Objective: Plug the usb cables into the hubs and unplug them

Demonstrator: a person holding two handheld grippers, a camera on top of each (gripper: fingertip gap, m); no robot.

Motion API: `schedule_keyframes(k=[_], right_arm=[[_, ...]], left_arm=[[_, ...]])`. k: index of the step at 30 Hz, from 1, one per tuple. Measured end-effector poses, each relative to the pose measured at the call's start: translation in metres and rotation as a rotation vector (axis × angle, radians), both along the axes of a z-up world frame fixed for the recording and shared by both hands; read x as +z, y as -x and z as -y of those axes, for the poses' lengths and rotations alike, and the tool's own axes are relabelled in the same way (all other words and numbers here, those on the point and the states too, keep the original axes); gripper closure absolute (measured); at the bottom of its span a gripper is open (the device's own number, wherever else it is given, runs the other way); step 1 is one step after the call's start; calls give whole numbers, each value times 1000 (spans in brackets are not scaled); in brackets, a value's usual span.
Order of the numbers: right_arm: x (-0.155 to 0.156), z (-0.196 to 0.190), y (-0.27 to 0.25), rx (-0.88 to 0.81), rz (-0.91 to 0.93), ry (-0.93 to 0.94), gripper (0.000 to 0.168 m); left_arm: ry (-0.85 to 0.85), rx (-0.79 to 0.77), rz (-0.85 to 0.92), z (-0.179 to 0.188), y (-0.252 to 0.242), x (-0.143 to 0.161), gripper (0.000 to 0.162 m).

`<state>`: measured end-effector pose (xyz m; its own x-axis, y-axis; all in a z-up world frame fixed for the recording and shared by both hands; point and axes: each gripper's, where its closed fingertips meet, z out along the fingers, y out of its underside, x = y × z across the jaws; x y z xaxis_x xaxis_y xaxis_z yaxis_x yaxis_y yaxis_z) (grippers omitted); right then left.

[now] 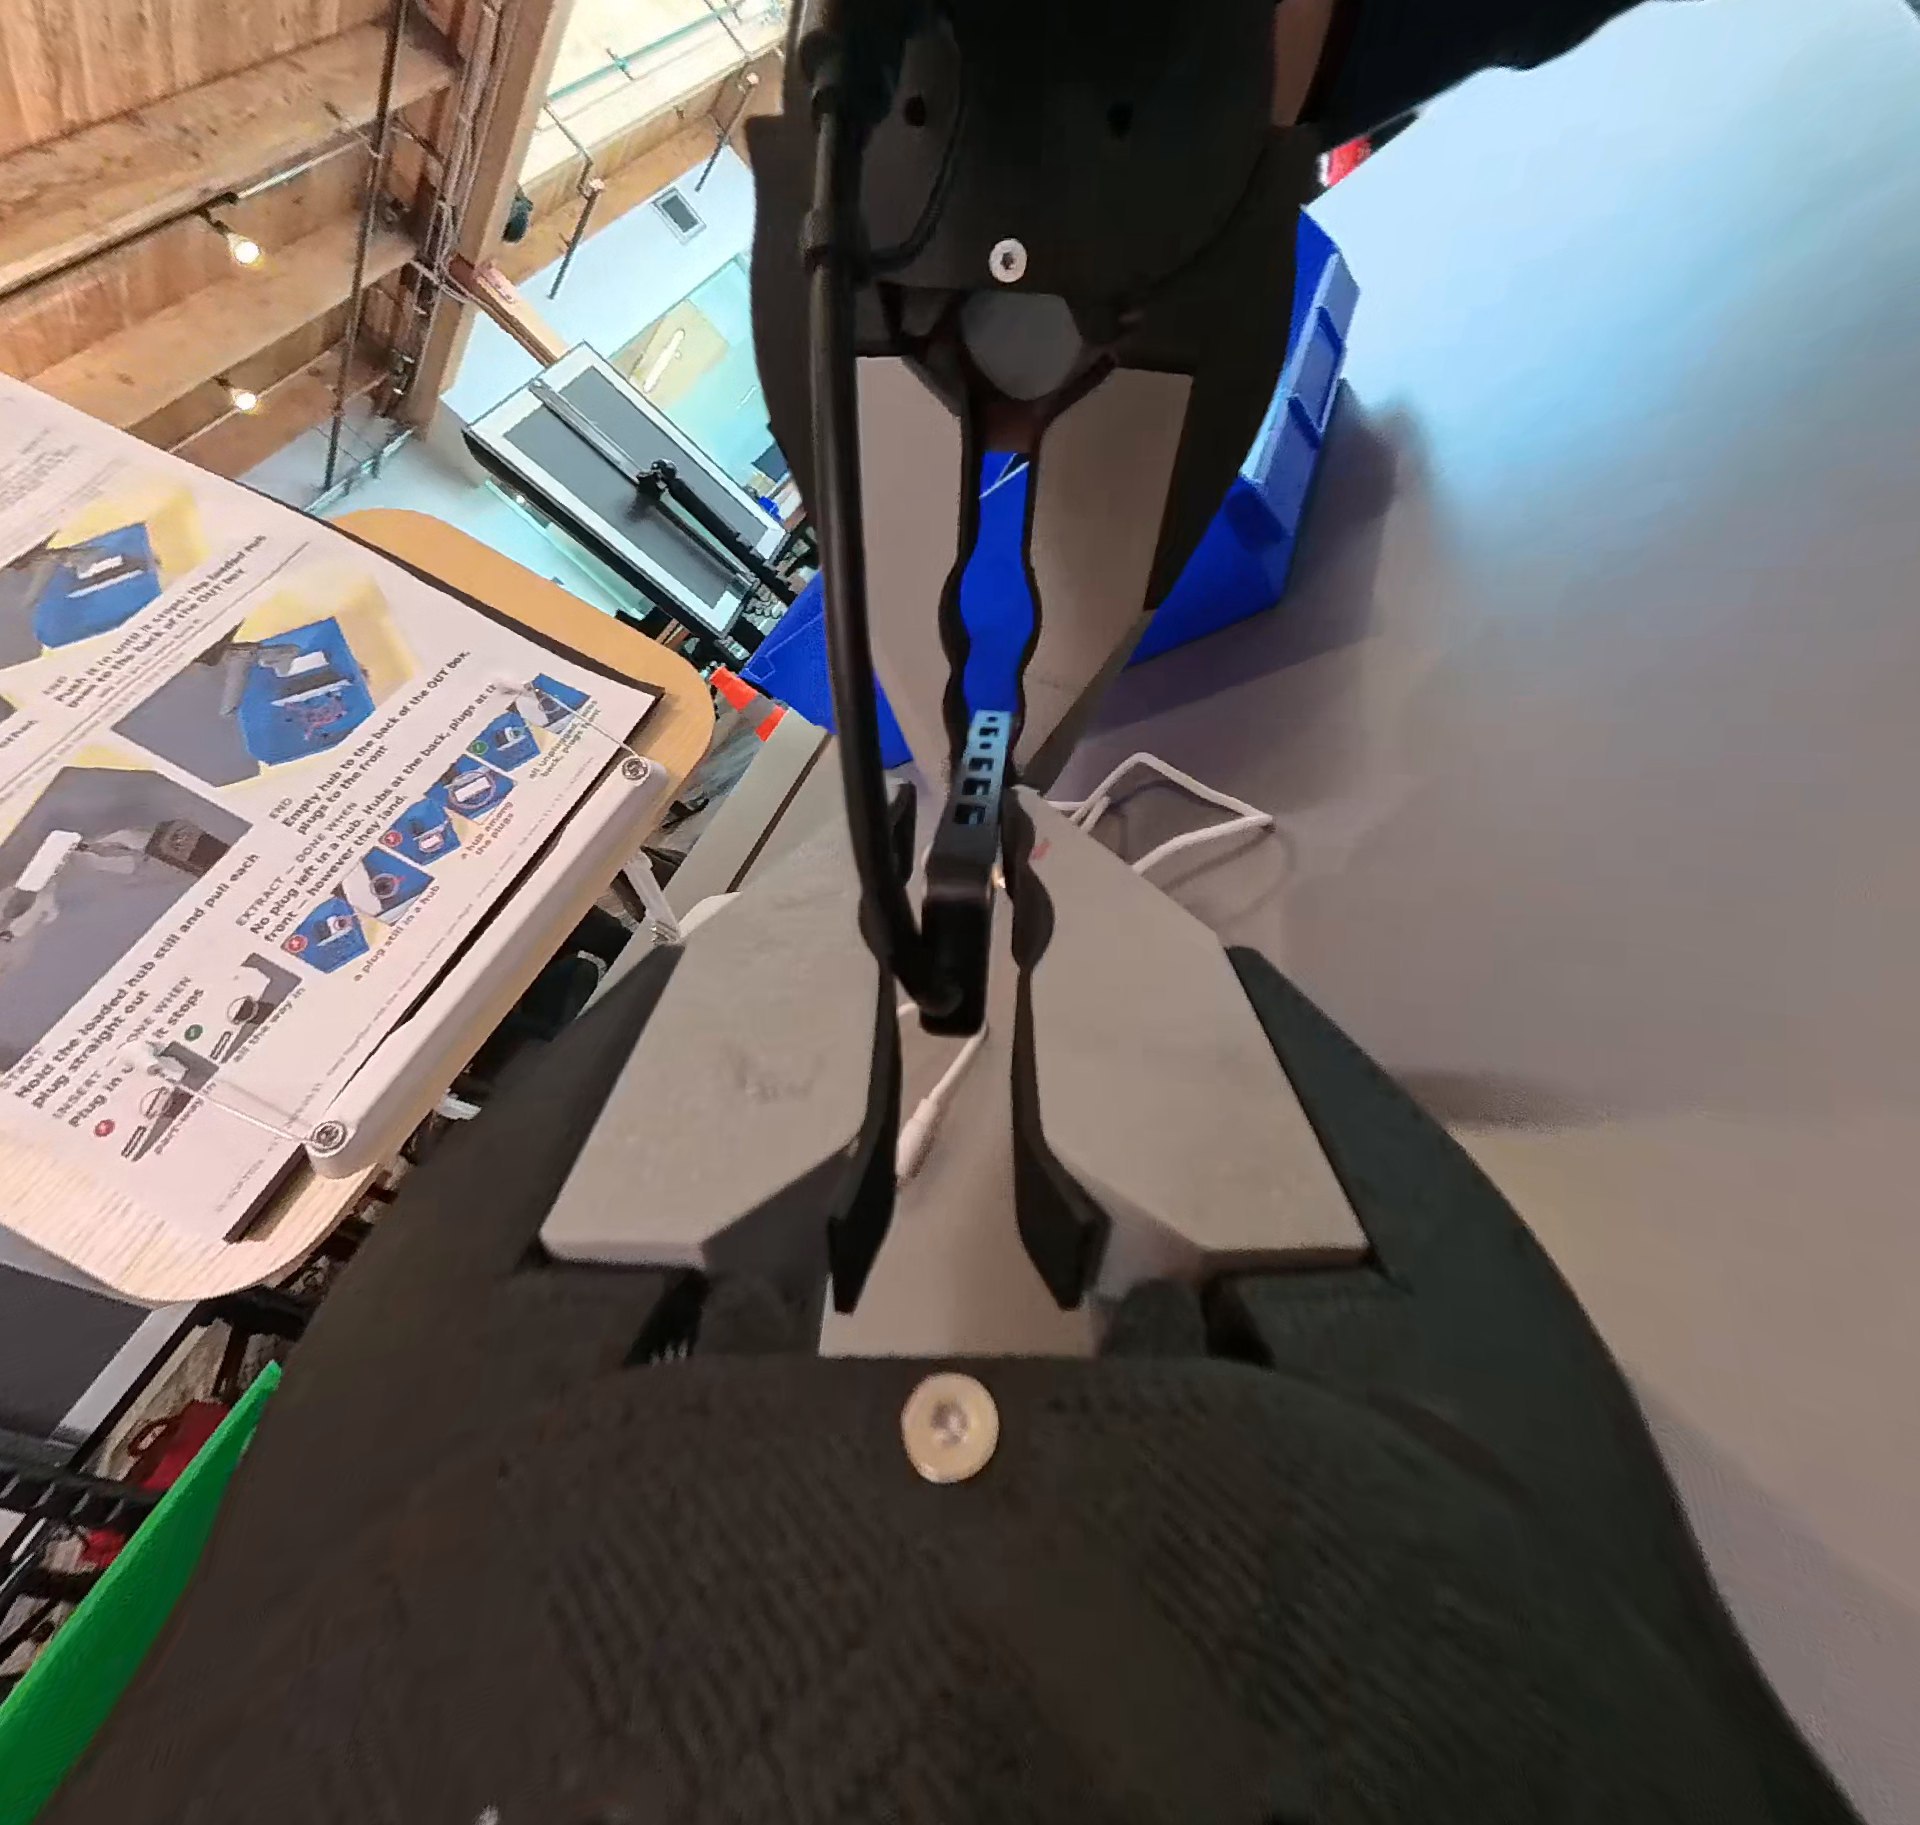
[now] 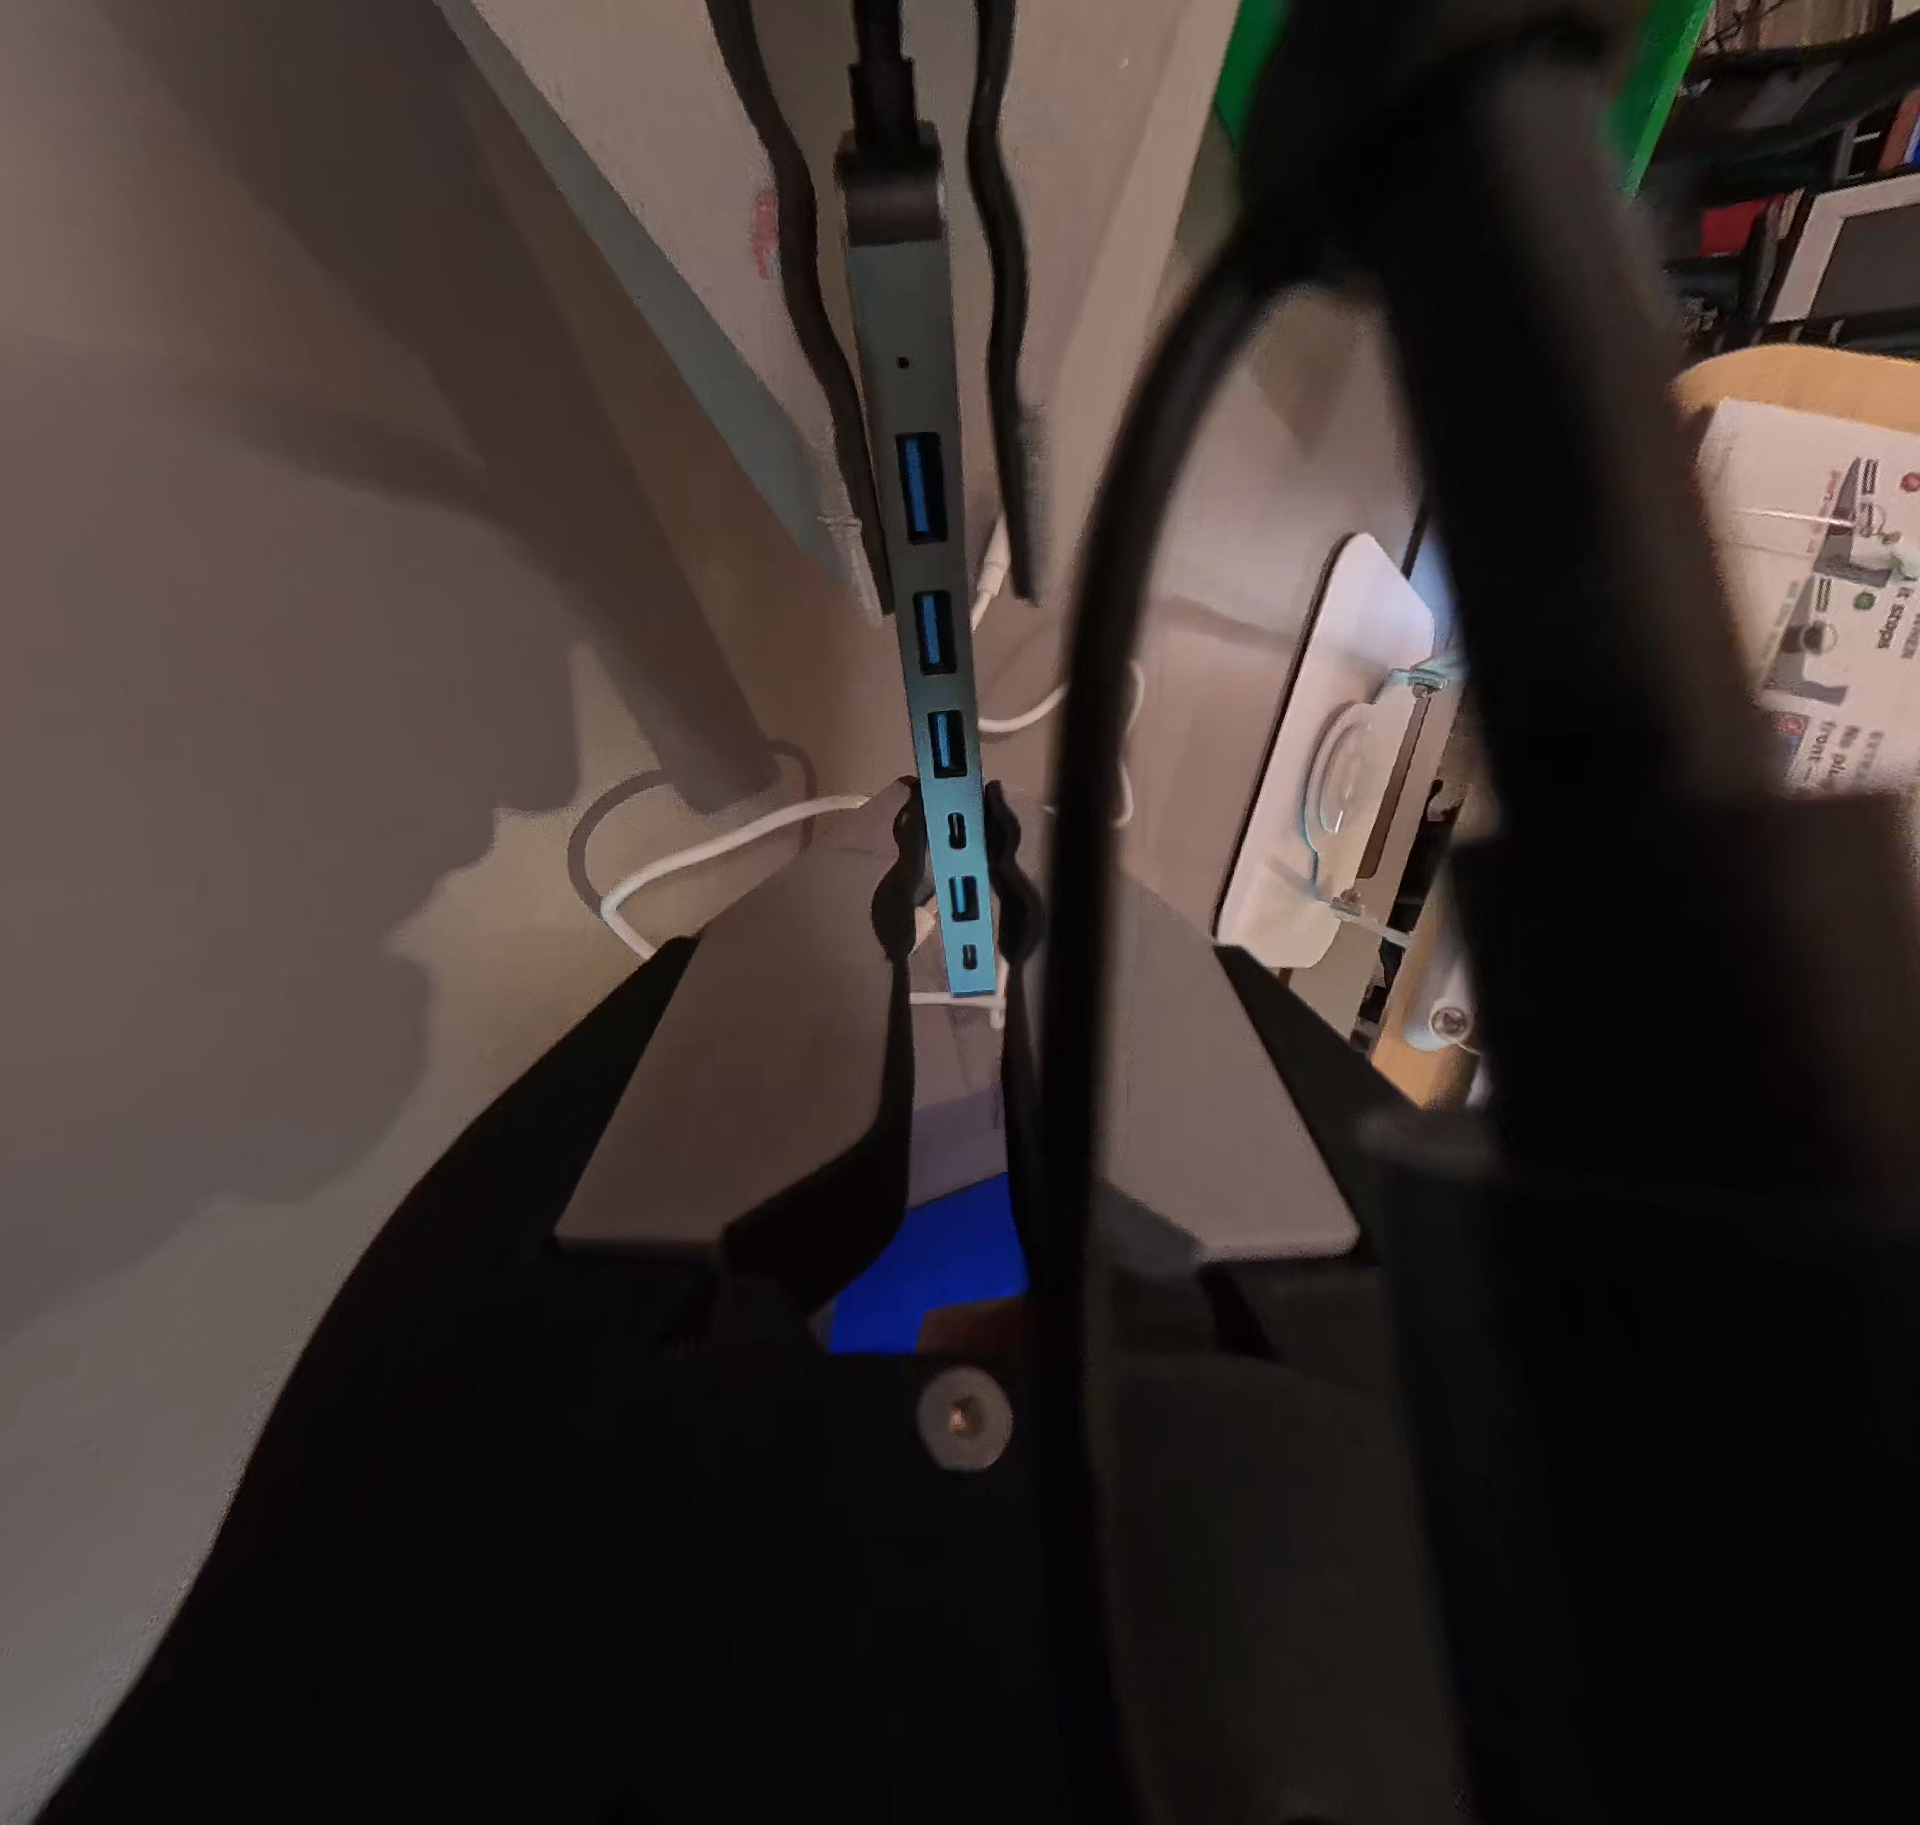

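One hub (image 2: 940,632), pinched at both ends: your left gripper (image 1: 951,840) clamps its cabled end, your right gripper (image 2: 956,876) the far end. Only the right wrist view shows three blue ports toward 12 o'clock; only the left shows one blue bin (image 1: 1247,549) at 1 o'clock.

- The hub (image 2: 925,570) looks like matt blue-grey metal, with a black plastic end.
- The table (image 1: 1662,736) is smooth, matt grey.
- The instruction sheet (image 1: 260,840) is printed paper.
- The ceiling beams (image 1: 208,113) are rough wood.
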<state>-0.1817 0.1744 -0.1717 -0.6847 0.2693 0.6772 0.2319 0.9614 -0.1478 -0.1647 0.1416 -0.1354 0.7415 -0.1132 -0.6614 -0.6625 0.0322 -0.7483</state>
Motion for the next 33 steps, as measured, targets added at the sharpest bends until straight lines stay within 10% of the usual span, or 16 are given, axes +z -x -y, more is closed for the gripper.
schedule_keyframes(k=[8,12,17,33], right_arm=[[7,8,11,-60,-15,136,135],[17,-21,18,-285,-87,279,168],[-15,-51,8,-585,9,460,143],[-58,-92,18,-822,4,257,147]], left_arm=[[41,25,34,3,13,6,155],[-3,95,98,9,37,17,155],[14,181,187,8,59,16,156],[13,171,209,8,57,16,156]])
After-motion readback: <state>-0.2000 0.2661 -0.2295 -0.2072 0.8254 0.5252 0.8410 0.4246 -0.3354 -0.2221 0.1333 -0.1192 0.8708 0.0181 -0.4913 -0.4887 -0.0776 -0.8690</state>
